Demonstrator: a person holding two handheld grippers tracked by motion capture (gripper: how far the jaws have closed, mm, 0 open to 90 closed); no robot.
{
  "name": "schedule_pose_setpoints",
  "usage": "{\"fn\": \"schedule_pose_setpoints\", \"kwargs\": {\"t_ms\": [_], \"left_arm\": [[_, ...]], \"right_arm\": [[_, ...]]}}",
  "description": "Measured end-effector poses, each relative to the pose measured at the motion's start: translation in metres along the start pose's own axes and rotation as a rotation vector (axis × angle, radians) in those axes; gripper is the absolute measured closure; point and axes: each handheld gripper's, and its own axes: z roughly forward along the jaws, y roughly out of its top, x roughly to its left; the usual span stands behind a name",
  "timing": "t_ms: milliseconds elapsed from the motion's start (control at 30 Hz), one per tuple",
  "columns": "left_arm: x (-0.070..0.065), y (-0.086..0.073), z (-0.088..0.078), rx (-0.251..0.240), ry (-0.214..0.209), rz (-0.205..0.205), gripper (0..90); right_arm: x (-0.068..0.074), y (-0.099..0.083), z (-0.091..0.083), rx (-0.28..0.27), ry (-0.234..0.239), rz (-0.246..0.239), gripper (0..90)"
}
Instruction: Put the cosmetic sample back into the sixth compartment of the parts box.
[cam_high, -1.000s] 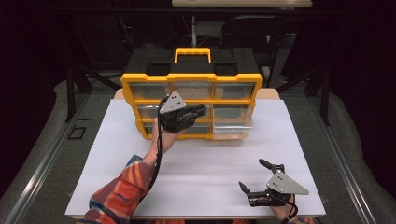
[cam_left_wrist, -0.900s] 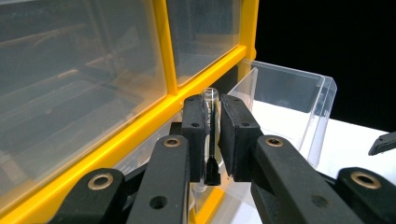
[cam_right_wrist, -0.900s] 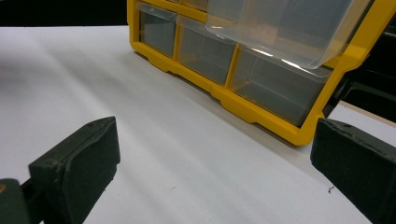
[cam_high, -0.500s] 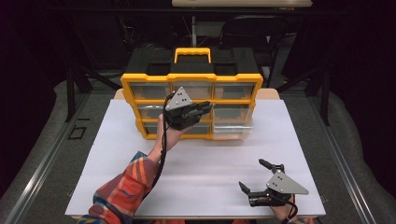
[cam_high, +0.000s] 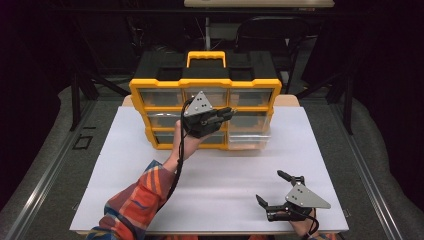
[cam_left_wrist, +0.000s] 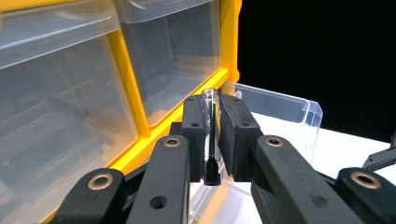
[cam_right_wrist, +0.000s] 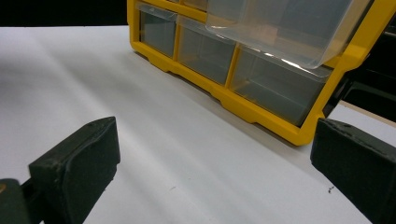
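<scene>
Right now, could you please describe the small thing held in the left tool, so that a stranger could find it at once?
Start at the yellow organizer with clear drawers at the far edge of the white table. In front of its middle column, the left tool is shut on a small clear tube. It is thin and see-through, with a dark tip at its lower end, unlike the wide boxy pulled-out drawer beyond it.

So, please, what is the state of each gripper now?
Left gripper: closed on a small clear vial, held in front of the yellow drawer organizer.
Right gripper: open, holding nothing.
</scene>
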Motion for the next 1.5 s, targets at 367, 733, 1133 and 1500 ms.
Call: {"fn": "schedule_pose_setpoints", "kwargs": {"t_ms": [367, 733, 1133, 1500], "left_arm": [[-0.005, 0.002, 0.007, 0.005, -0.019, 0.009, 80.2], [-0.008, 0.003, 0.014, 0.018, -0.038, 0.016, 80.2], [-0.012, 0.002, 0.021, 0.041, -0.057, 0.027, 80.2], [-0.014, 0.000, 0.028, 0.068, -0.069, 0.031, 80.1]], "right_arm": [[0.000, 0.000, 0.000, 0.000, 0.000, 0.000, 0.8], [0.000, 0.000, 0.000, 0.001, 0.000, -0.001, 0.8], [0.000, 0.000, 0.000, 0.004, 0.002, -0.002, 0.8], [0.000, 0.000, 0.000, 0.006, 0.001, -0.001, 0.9]]}}
